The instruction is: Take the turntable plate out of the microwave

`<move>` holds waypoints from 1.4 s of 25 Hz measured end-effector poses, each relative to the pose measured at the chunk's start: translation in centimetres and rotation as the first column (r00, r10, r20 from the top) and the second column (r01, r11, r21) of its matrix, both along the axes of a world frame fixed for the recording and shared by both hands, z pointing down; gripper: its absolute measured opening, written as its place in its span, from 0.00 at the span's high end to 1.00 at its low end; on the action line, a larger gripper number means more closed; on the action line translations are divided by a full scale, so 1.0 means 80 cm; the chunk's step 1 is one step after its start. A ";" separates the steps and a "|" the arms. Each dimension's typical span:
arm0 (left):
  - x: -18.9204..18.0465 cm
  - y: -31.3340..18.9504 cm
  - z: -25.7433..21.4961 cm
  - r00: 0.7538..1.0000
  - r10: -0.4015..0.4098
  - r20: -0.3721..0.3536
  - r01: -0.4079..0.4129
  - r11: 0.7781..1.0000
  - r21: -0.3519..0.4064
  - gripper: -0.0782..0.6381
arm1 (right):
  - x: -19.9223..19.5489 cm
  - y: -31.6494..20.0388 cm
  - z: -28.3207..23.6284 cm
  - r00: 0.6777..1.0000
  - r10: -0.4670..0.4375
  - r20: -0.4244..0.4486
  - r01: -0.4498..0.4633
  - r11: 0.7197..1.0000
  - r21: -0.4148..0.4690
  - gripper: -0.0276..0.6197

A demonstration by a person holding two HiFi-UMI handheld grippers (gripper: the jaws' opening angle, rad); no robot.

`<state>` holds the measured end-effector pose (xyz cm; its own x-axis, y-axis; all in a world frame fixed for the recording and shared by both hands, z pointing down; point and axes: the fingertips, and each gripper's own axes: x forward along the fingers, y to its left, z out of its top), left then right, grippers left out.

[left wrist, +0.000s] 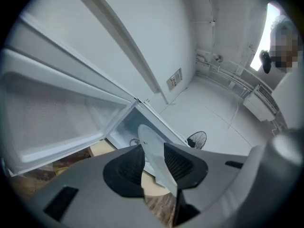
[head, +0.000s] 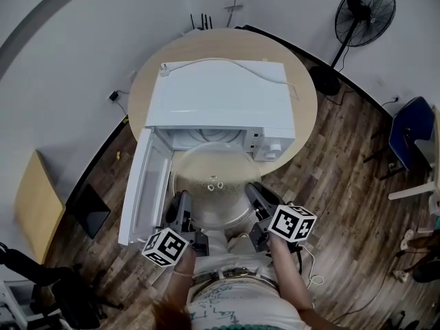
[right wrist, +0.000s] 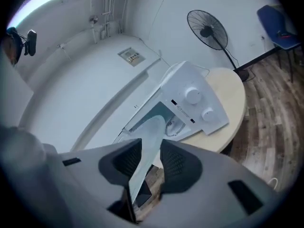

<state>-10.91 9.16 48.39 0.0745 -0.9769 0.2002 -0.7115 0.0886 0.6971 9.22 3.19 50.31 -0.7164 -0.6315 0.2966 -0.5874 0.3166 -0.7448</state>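
The clear glass turntable plate [head: 214, 201] hangs level in front of the white microwave [head: 220, 95], just outside its open cavity and over the table's near edge. My left gripper [head: 183, 206] is shut on the plate's left rim and my right gripper [head: 256, 195] on its right rim. In the left gripper view the plate's edge [left wrist: 151, 151] runs between the dark pads of the left gripper [left wrist: 153, 164]. The right gripper view shows the plate [right wrist: 148, 137] the same way, clamped in the right gripper [right wrist: 150, 161], with the microwave's two knobs [right wrist: 197, 103] beyond.
The microwave door [head: 141, 191] stands swung open to the left, close beside my left gripper. The microwave sits on a round wooden table [head: 306, 126]. A standing fan [head: 364, 12] and a blue chair [head: 412, 133] are to the right; a wooden board [head: 34, 205] lies at the left.
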 end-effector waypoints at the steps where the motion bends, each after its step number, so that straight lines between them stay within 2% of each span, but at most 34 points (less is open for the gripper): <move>1: 0.001 0.002 -0.006 1.000 0.000 0.003 0.000 1.000 0.007 0.71 | 0.001 0.001 -0.006 1.000 -0.002 0.002 0.002 1.000 0.006 0.78; 8: 0.002 -0.009 -0.055 1.000 0.010 0.007 -0.010 0.998 0.055 0.71 | 0.003 -0.009 -0.056 1.000 0.006 0.022 -0.008 0.998 0.059 0.78; 17: 0.002 -0.080 -0.092 0.998 0.066 -0.014 -0.064 0.991 0.117 0.71 | 0.007 -0.067 -0.102 0.998 0.062 0.031 -0.065 0.989 0.131 0.78; 25: -0.010 -0.159 -0.092 0.993 0.112 -0.041 -0.108 0.989 0.101 0.71 | -0.003 -0.134 -0.107 0.994 0.107 0.013 -0.108 0.986 0.128 0.78; 35: -0.031 -0.243 -0.094 0.982 0.186 -0.023 -0.185 0.981 0.055 0.71 | -0.023 -0.202 -0.109 0.985 0.172 -0.023 -0.169 0.982 0.087 0.78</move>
<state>-13.41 -10.28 40.88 0.2599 -0.9548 0.1441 -0.6927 -0.0804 0.7168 7.40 -12.97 41.55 -0.5875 -0.7675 0.2567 -0.6599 0.2707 -0.7009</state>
